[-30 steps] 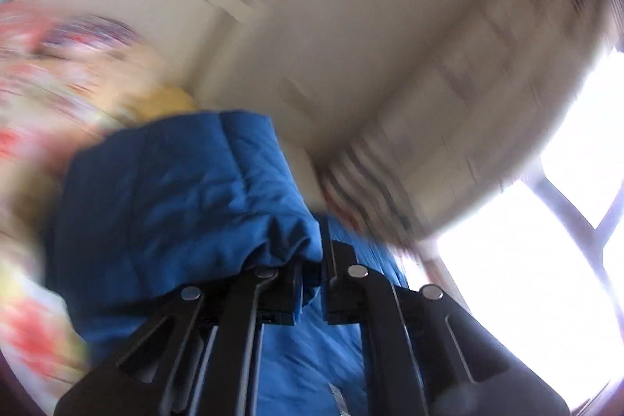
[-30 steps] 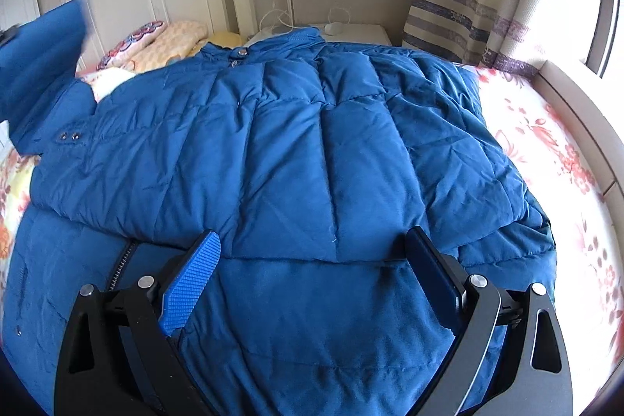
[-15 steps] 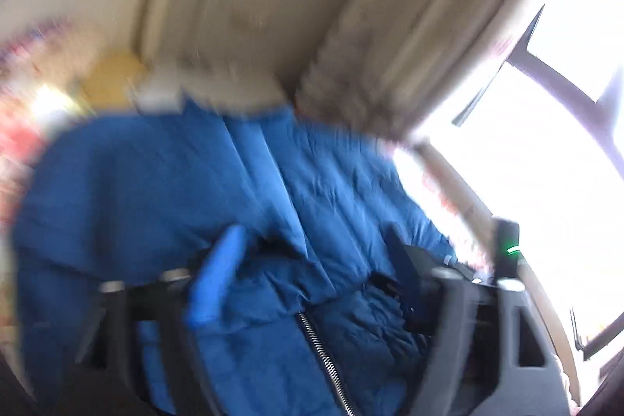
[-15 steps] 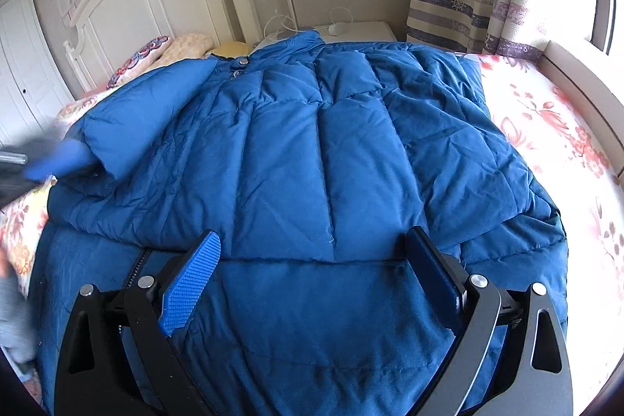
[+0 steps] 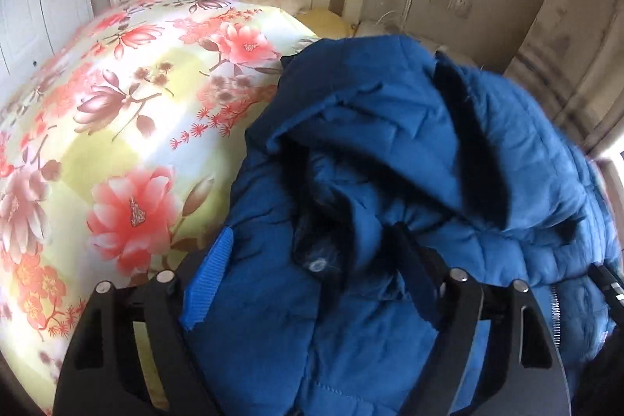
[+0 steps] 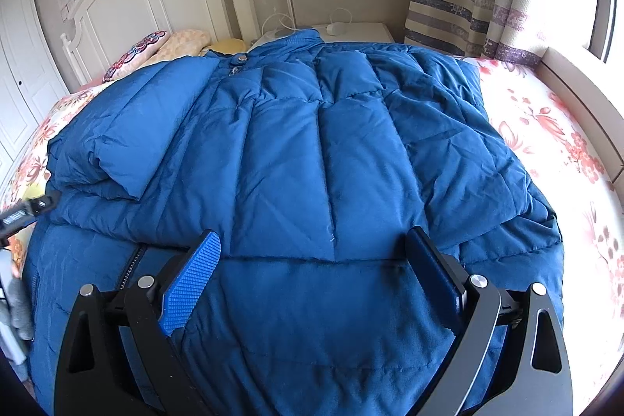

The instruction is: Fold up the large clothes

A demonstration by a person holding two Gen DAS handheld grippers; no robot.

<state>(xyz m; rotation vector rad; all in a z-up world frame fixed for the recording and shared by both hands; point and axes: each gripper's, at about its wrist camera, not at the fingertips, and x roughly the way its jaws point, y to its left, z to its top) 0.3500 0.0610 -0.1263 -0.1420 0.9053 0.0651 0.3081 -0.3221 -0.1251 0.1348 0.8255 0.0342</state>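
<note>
blue jacket [image 6: 304, 158] spread on the bed [image 6: 565, 143], sleeve [image 6: 128, 131] folded in at 9 o'clock; left gripper [image 5: 312, 283] and right gripper [image 6: 316, 275] both released, gripping nothing, so the puffy sleeve could spring back open.

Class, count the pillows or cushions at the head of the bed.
3: embroidered cushion nearest the headboard's left end, cream pillow beside it, yellow pillow next to the blue jacket collar. Others may lie hidden beneath.
</note>
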